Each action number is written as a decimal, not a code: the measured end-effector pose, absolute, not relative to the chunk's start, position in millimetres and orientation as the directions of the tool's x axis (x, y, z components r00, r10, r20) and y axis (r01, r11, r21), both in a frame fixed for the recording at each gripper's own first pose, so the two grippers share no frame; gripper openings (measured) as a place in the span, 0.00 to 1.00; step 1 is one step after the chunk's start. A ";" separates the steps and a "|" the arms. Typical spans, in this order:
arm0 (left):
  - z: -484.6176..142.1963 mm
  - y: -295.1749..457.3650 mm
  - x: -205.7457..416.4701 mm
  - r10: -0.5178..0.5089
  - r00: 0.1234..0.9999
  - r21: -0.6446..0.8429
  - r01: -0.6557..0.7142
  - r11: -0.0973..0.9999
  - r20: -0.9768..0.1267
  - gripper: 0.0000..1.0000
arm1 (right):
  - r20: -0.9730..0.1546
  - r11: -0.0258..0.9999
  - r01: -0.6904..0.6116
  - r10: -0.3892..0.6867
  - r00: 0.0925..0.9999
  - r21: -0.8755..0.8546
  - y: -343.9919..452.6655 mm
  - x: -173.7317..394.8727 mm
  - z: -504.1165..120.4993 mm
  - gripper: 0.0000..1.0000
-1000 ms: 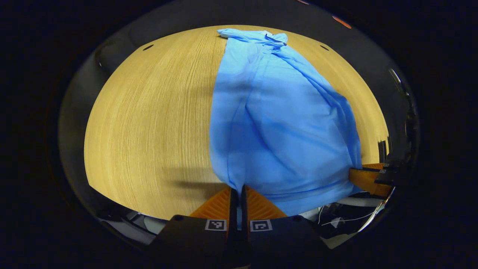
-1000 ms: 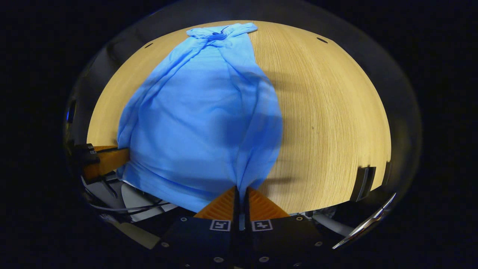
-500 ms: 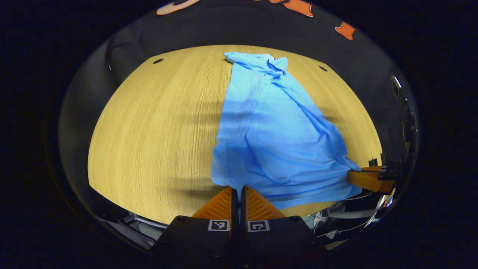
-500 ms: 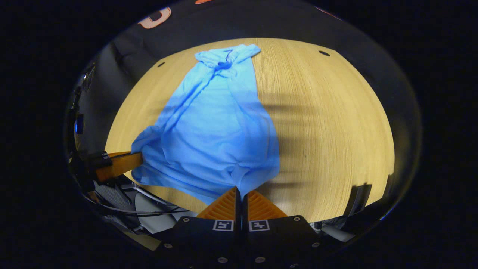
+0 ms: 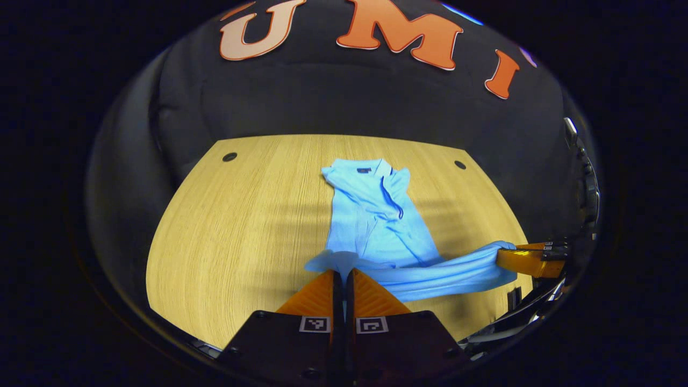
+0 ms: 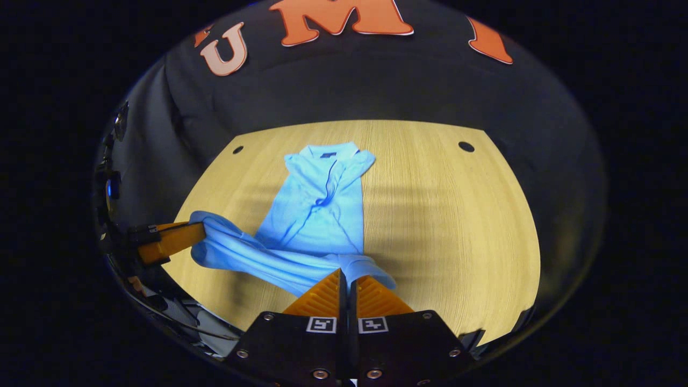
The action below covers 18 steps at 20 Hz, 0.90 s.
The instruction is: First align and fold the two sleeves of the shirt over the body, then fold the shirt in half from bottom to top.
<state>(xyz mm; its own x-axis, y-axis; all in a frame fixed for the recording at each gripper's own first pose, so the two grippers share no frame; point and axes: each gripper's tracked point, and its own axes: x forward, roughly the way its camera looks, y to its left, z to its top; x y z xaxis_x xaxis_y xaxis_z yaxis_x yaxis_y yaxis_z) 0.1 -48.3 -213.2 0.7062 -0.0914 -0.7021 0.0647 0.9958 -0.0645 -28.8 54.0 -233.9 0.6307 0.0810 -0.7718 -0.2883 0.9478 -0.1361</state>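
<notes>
A wooden table (image 5: 226,226) fills the lower half of both views, backed by the booth's black cloth wall. A blue shirt (image 5: 376,215) lies on it lengthwise, its long axis running straight away from both tongs. The collar (image 6: 328,153) sits at the far end, near the table's back edge.

The near end, the hem (image 6: 269,260), is lifted off the wood and stretched sideways as a bunched band between the two tongs. The left tongs (image 5: 340,277) are clenched on the hem's left corner. The right tongs (image 6: 348,277) are clenched on its right corner. Each pair also appears at the side of the other's view, holding its end of the band.

Judging by this, the sleeves look already folded in, since the body lies narrow, and the bottom-to-top fold is under way. Both hands sit level with each other, neither nearer the collar. The coming move goes forward along the shirt's axis, carrying the hem toward the collar.

Bare wood lies open on both sides of the shirt. Beyond the collar little table remains, so the hem should land short of the back edge.
</notes>
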 end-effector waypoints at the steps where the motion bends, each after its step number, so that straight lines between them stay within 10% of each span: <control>1: -203.0 -47.7 16.8 -0.101 0.714 -0.068 0.075 0.995 -0.693 0.04 | -0.760 0.951 -0.278 0.078 0.645 -0.138 57.7 -15.1 -225.9 0.00; 18: -251.4 -8.1 266.5 -0.164 0.673 -0.100 0.133 0.986 -0.721 0.04 | -0.754 0.968 -0.160 -0.042 0.655 -0.193 104.8 217.7 -275.0 0.00</control>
